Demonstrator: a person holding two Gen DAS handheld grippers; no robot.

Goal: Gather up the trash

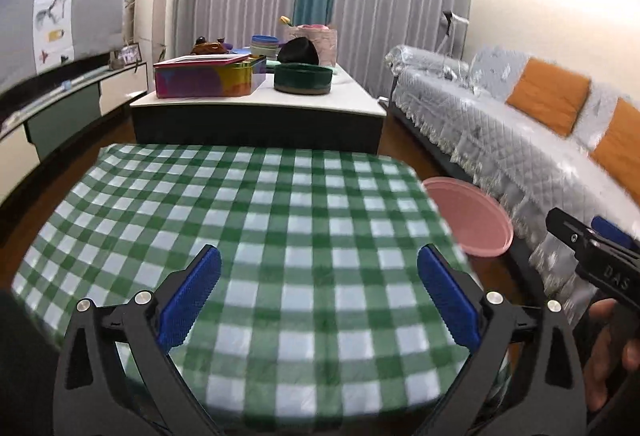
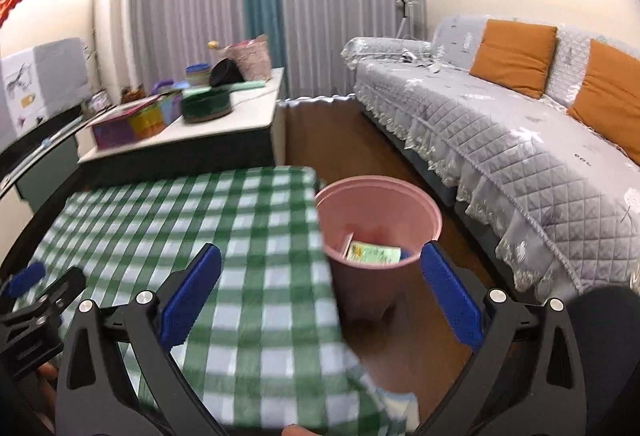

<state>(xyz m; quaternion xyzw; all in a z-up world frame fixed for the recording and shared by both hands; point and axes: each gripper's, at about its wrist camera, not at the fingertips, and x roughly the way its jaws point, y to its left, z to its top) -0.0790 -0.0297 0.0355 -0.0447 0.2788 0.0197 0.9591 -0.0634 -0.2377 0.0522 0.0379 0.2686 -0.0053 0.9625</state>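
- Left wrist view: my left gripper (image 1: 319, 296) stands wide, nothing between its ribbed blue pads (image 1: 192, 300), over the soft green-and-white checked cloth (image 1: 280, 203) on the table
- Beside the table's right edge sits the round pink plastic bin (image 2: 380, 220), smooth-walled, standing on the brown wood floor (image 2: 332, 131)
- Right wrist view: my right gripper (image 2: 320, 296) is spread wide too and holds nothing
- Inside the bin lies a flat, greenish printed packet (image 2: 374, 254), the trash
- Behind it, a grey quilted sofa cover (image 2: 500, 139) with lace trim and orange cushions (image 2: 512, 55)
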